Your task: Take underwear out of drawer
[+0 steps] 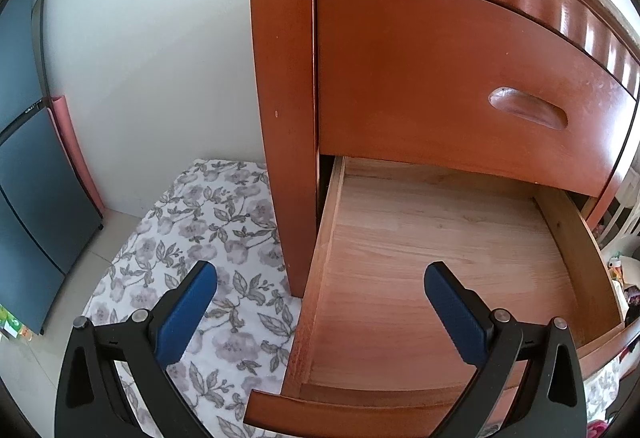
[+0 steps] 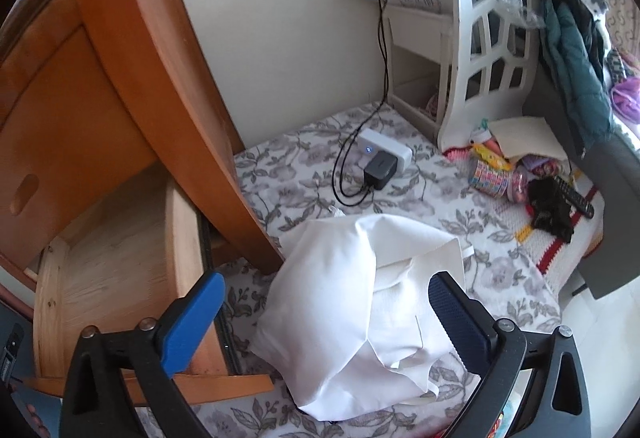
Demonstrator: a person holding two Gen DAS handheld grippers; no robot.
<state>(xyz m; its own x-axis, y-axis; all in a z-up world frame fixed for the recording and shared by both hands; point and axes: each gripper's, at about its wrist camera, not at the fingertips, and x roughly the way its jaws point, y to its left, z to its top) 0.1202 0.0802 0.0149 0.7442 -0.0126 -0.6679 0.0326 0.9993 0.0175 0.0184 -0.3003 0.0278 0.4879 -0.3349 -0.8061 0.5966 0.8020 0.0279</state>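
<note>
- White underwear (image 2: 360, 302) lies on the floral mat (image 2: 300, 173) beside the pulled-out drawer (image 1: 420, 278); a charger (image 2: 380, 165) sits behind
- Right gripper (image 2: 326, 314) gapes wide above it, holding nothing
- Left gripper (image 1: 320, 302) wide, unladen

underwear (image 2: 360, 302): white, crumpled, on floral sheet | drawer (image 1: 440, 258): open, bare wood
</note>
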